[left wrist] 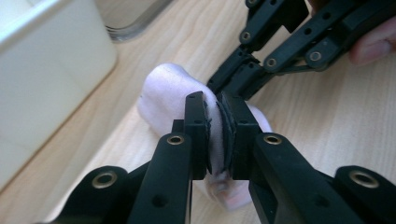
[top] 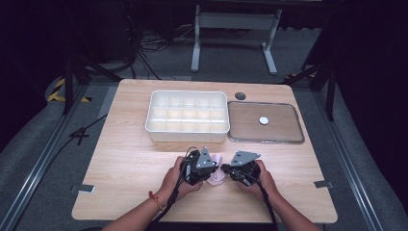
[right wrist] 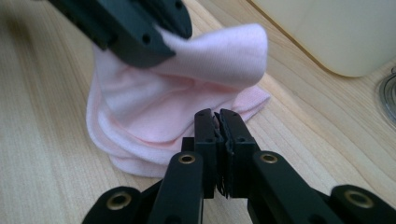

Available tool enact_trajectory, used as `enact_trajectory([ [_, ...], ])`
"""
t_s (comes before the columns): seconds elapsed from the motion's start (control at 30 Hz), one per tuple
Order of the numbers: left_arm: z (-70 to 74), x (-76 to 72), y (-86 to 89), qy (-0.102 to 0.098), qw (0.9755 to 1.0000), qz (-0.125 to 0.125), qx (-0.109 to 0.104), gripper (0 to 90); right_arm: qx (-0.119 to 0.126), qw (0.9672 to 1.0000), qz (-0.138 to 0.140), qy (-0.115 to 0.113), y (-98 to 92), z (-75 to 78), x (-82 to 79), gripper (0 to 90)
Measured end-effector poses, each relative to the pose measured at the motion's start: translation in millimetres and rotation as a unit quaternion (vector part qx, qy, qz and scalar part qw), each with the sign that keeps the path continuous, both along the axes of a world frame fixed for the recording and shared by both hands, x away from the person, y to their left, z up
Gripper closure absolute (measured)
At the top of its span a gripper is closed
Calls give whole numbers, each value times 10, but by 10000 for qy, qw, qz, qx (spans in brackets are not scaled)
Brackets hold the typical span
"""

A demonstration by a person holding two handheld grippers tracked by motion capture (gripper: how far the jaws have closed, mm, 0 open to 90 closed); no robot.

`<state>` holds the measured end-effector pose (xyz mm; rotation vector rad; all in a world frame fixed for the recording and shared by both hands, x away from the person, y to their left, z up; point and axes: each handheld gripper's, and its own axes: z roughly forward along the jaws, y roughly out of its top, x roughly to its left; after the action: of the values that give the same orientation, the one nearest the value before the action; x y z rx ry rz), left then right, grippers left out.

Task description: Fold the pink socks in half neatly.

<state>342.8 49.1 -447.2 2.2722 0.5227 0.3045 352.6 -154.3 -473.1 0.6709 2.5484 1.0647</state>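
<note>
**Here, two grippers pinch one soft pink sock**

Here the pink sock (left wrist: 168,88) sits right between the two grippers, near the front edge of the wooden table (top: 125,144). It is soft and floppy, and probably very light. It bends and folds wherever it is pinched, so it will likely sag and hang if it is lifted. It will not break, but thin cloth could slip out of a weak pinch.

The left gripper (left wrist: 217,133) is clenched on a thick fold of the sock, with cloth squeezed between its jaws. The right gripper (right wrist: 218,140) has its jaws pressed together at the sock's low edge, and a thin bit of cloth seems caught there. The best spots to hold look like the thick folded parts, not the loose thin rim.

Just past the grippers stands a white tray (top: 187,134) with many little boxes inside. Beside it lies a clear lid (top: 288,137).
</note>
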Motion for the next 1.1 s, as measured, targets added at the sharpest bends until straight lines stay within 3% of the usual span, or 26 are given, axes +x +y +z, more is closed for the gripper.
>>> enact_trajectory([
  [0.13, -7, -16, -10, 15, 10000, -22, -50, 803, 22, 10000, -17, -32, 5, -9, -8, 868],
  [0.2, -51, -45, -56, 0, 9999, -130, 81, 800, 55, 10000, -32, -10, 1, -14, -7, 868],
  [0.37, -138, -58, -95, -50, 9997, -167, 183, 798, 124, 9999, -10, 19, -21, -19, 5, 866],
  [0.47, -142, -54, -83, -3, 9998, -116, 153, 798, 101, 9999, -23, -41, -57, 23, 15, 866],
  [0.53, -149, -49, -81, 1, 9999, -112, 112, 798, 184, 9998, -68, -94, -96, 88, 34, 868],
  [0.67, -160, -65, -95, -92, 9997, -123, 176, 798, 646, 9974, -36, -332, -143, 293, 31, 851],
  [0.73, -158, -72, -104, -148, 9995, -143, 238, 799, 802, 9963, 25, -297, -120, 326, 38, 839],
  [0.9, -161, -74, -101, -138, 9995, -165, 222, 798, 658, 9977, 53, -177, -22, 239, 84, 811],
  [1.1, -164, -72, -108, -151, 9994, -230, 232, 803, 837, 9964, 78, -138, -3, 209, 133, 827],
])
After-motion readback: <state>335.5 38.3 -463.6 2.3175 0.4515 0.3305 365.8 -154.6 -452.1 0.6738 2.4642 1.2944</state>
